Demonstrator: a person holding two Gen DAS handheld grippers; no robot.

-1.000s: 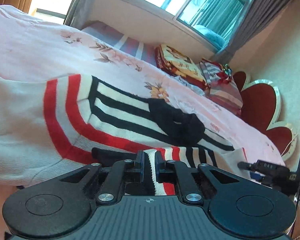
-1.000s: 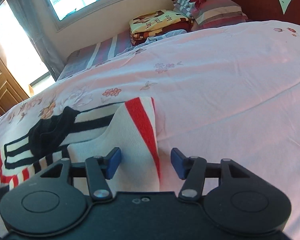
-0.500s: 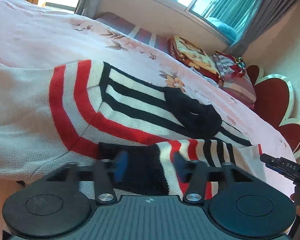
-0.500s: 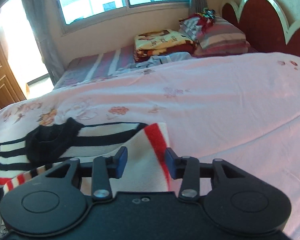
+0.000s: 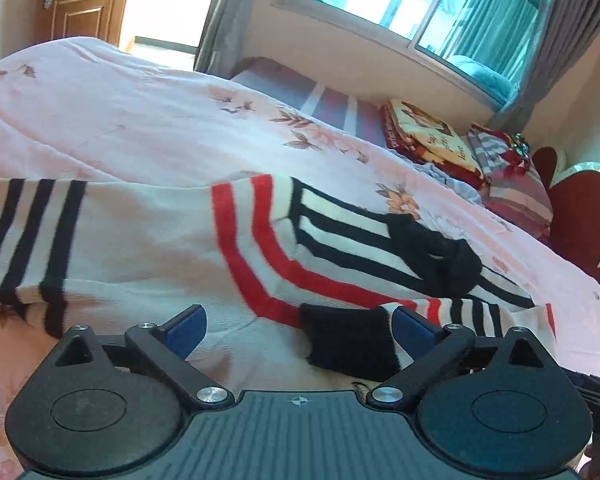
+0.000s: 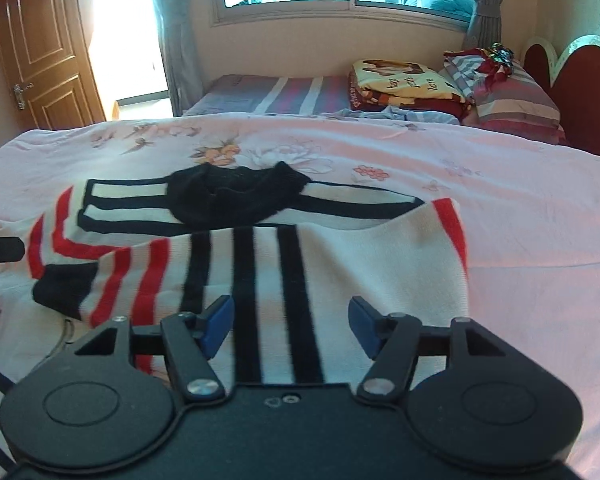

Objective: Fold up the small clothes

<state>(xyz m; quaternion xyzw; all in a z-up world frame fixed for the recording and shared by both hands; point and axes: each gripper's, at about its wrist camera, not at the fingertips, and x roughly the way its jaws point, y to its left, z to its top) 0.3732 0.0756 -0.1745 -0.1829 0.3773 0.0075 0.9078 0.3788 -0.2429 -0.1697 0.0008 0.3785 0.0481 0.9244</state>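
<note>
The sweater [image 6: 260, 248] lies on the pink bedspread [image 6: 500, 168], one sleeve folded across its body, the black cuff [image 5: 350, 338] towards the left edge and the black collar [image 6: 236, 196] beyond. Both the left gripper [image 5: 298, 330] and the right gripper [image 6: 286, 326] hover above the sweater, jaws wide apart, holding nothing. The sleeve fold looks finished; next probably comes gripping the other sleeve or hem, pinching the knit cleanly.
</note>
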